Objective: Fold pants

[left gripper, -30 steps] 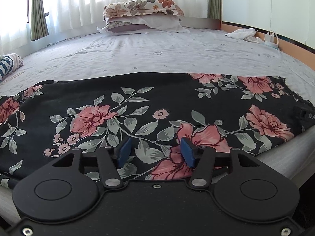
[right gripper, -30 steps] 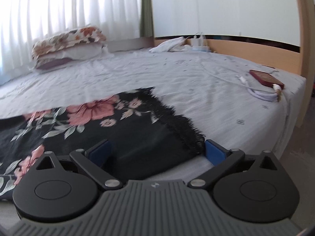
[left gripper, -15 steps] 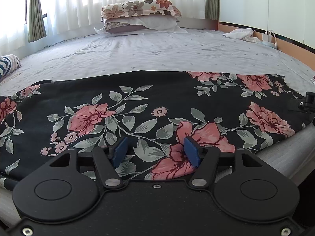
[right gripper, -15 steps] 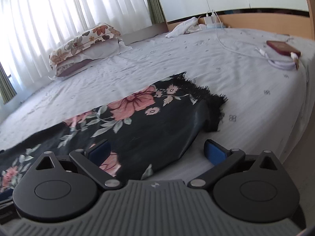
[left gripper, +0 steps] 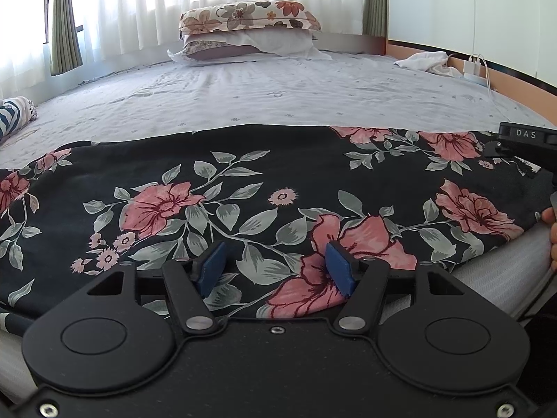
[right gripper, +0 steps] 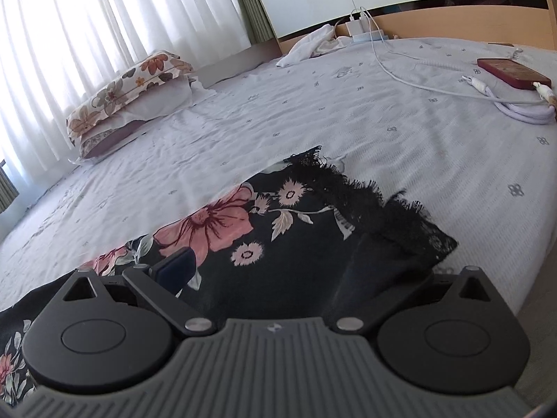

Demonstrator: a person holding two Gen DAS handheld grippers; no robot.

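The black floral pants (left gripper: 264,188) lie spread across the near edge of the bed. My left gripper (left gripper: 275,268) is open, its blue pads just above the cloth at the near edge. In the right wrist view the pants' end with the black lace hem (right gripper: 379,205) lies in front of my right gripper (right gripper: 275,264). Its left blue pad (right gripper: 175,268) shows over the cloth; its right finger is hidden under a raised fold of the pants (right gripper: 376,264). The jaws stand wide apart. The right gripper's body also shows at the right edge of the left wrist view (left gripper: 529,146).
Stacked pillows (left gripper: 247,31) lie at the bed's far end. A white cloth (right gripper: 310,43), chargers (right gripper: 362,26) and cable lie far right. A red phone (right gripper: 511,73) with a coiled cable (right gripper: 522,109) lies at the right. A striped cloth (left gripper: 14,118) lies far left.
My right gripper has moved forward over the pants' hem end; the cloth now covers its right finger. The left gripper has barely moved and stays open.
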